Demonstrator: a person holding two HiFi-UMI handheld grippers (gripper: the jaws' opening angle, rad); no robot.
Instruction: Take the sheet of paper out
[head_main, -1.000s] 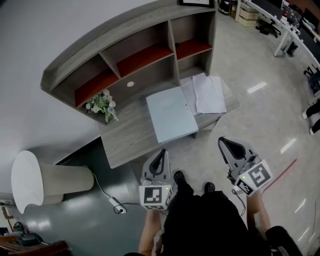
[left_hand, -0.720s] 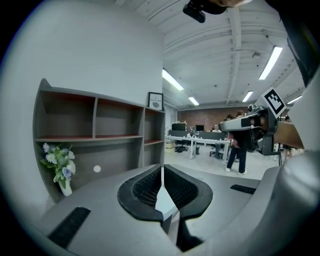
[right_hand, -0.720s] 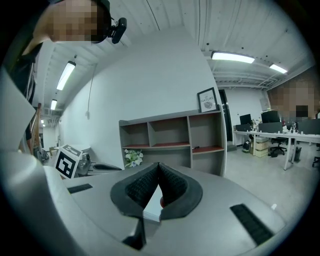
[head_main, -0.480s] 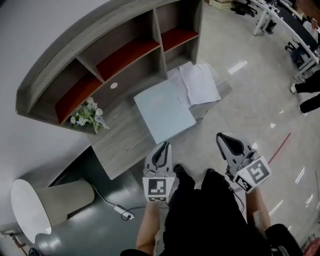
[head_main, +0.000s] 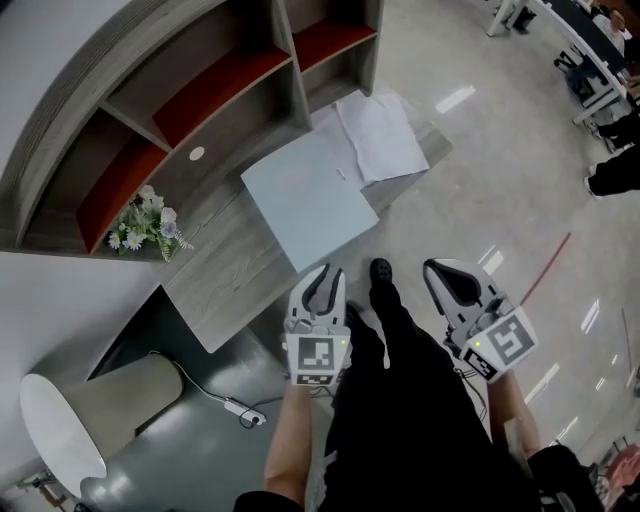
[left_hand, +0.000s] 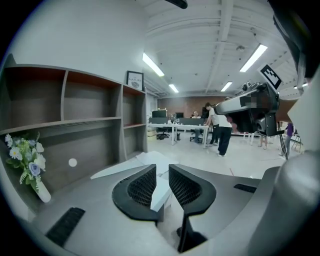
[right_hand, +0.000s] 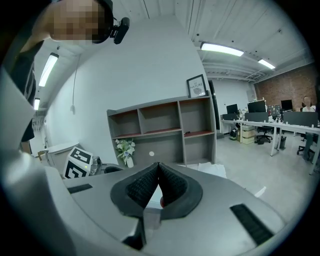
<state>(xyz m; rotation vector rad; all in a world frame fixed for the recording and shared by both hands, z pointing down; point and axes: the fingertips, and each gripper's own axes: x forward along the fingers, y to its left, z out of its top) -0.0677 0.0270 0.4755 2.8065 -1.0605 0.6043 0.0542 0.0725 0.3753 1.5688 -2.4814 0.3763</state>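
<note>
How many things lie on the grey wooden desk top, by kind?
Pale blue flat folder: 1
Overlapping white paper sheets: 2 visible
Small white-and-blue flower bouquet: 1
Total: 4

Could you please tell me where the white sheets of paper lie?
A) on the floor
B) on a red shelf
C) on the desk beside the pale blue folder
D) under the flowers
C: the white sheets lie on the desk next to the pale blue folder, at the end away from the flowers.
</note>
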